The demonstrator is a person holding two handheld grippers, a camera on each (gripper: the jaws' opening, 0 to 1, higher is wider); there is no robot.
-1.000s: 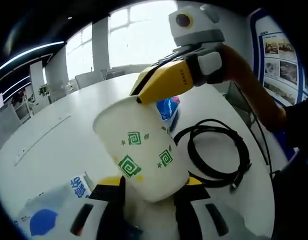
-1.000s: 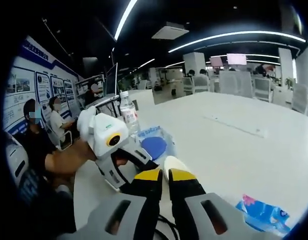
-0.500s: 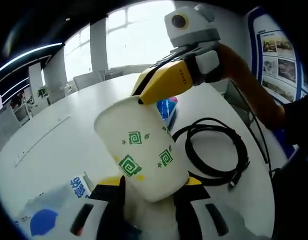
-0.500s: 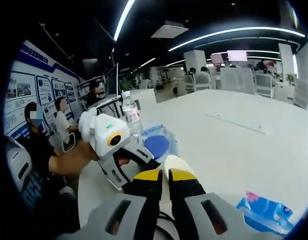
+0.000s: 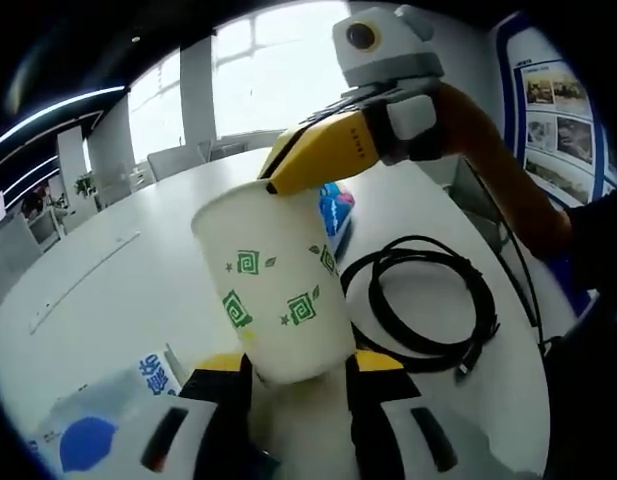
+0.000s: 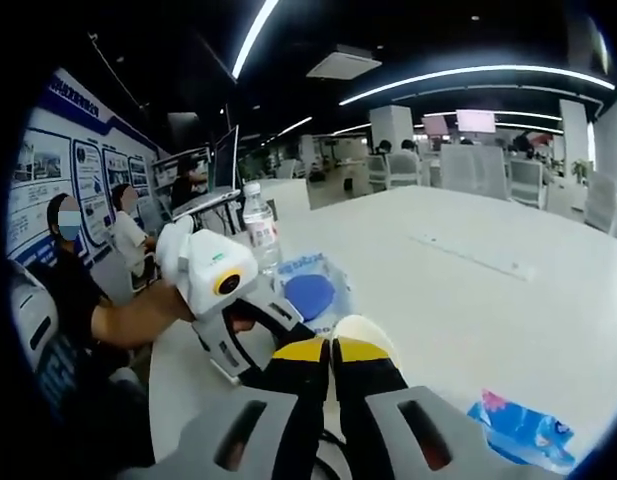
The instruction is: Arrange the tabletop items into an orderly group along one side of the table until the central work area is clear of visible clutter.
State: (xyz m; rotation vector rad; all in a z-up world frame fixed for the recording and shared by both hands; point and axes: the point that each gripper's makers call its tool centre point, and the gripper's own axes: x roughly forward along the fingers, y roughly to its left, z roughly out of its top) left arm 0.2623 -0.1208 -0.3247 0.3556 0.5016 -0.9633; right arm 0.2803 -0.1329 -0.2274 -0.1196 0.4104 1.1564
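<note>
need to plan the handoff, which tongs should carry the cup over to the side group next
Left, probably. The left tongs clamp the paper cup around its base, a full grip. The right tongs only pinch its rim, jaws shut on the thin wall, which looks less secure for carrying.

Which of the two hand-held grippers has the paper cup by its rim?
The right hand-held gripper: its yellow tips pinch the rim of the paper cup. The left hand-held gripper clamps the cup's base instead.
</note>
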